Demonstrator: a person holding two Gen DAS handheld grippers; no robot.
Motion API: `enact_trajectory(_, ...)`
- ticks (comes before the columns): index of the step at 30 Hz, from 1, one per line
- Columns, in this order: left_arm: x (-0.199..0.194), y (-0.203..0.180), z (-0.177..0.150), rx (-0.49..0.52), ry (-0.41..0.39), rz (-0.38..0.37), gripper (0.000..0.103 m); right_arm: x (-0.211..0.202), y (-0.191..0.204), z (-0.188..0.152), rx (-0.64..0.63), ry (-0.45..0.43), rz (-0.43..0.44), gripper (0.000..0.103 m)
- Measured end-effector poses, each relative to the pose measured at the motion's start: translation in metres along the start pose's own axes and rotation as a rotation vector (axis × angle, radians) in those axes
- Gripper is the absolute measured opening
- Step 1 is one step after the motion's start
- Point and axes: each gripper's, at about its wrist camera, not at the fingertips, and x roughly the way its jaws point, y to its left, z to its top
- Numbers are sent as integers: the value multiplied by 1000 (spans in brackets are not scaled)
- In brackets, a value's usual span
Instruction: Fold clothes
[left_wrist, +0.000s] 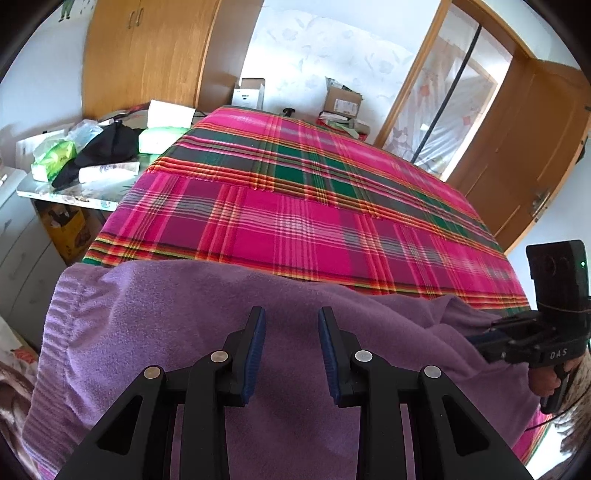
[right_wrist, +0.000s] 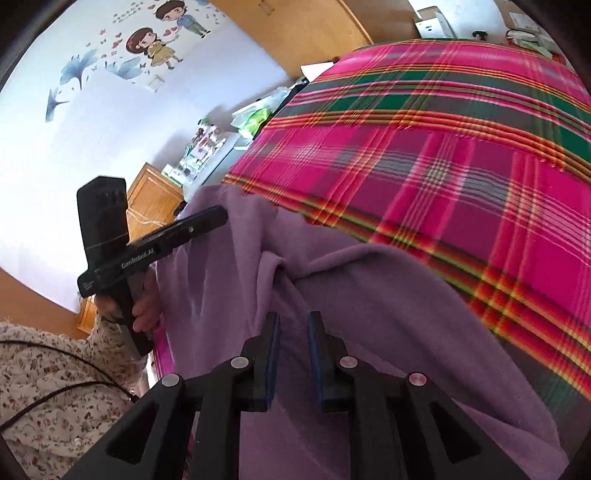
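Up close, the left gripper (left_wrist: 291, 325) hovers over the purple fleece garment (left_wrist: 207, 325), jaws spread wide and holding nothing. The right gripper (right_wrist: 293, 328) sits just above the same cloth, its pads parted by a narrower gap — nothing between them either. The garment lies rumpled at the near edge of the bed, ribbed hem off to the left, a fold ridge (right_wrist: 273, 266) standing up ahead of the right gripper.

By my reading this is the re-grip stage: cloth laid down but not flat, no fold pinned. The next move calls for each gripper to drop onto an edge or corner, pinch one layer only, and draw the fleece taut before folding — soft pile like this will bunch if grabbed mid-panel.

Beyond it, the pink-and-green plaid bedspread (left_wrist: 295, 192) runs clear to the far end. A cluttered side table (left_wrist: 74, 184) stands left, wooden wardrobe (left_wrist: 147, 51) behind, a door (left_wrist: 524, 147) at right.
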Motion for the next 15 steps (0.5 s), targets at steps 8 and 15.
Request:
enact_trajectory(8,5,7,-3,-27,3,-13,30,8,-18,10,127,8,121,22)
enact_trajectory(15,10,10,-5,-37,12,-23,30,13,-34,11,215,25,223,25)
